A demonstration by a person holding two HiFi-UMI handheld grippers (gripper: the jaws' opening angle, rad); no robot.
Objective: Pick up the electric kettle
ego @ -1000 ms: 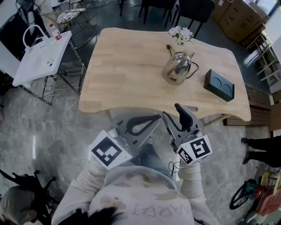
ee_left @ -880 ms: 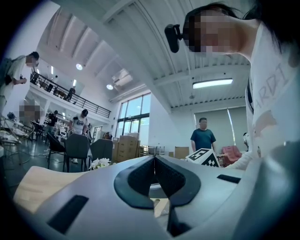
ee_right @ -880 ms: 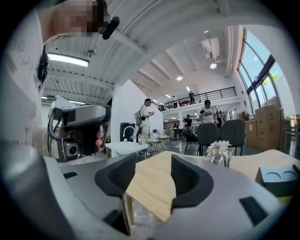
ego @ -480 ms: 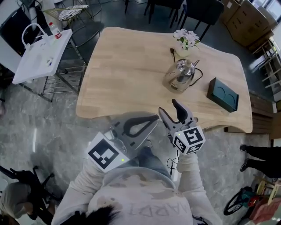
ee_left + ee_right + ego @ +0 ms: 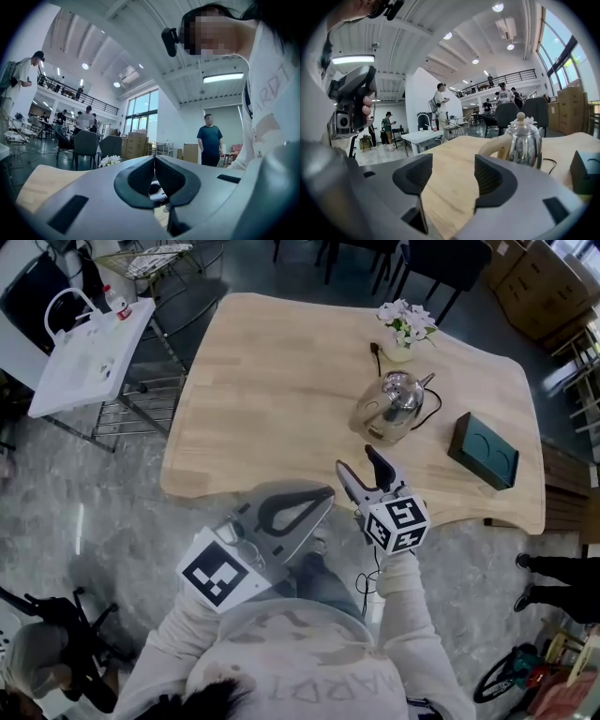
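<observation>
1. On the worktop [image 5: 272, 381], the electric kettle [image 5: 394, 404] stands at one o'clock from my right tool [image 5: 358, 463], well apart.
2. Its jaws are opening, nothing between them.
3. My left tool [image 5: 323, 495] is pressed together.

Diffuse daylight is illuminating the head view evenly: the wooden table [image 5: 281, 381] is rendering bright, and shadows are falling soft. The polished floor [image 5: 80, 526] is reflecting a pale streak. The electric kettle [image 5: 394, 407] is returning sharp glints. Both gripper views are bending heavily toward the edges and darkening to black corners. The ceiling strip light [image 5: 222, 77] and tall windows [image 5: 140, 110] are clipping to white.
</observation>
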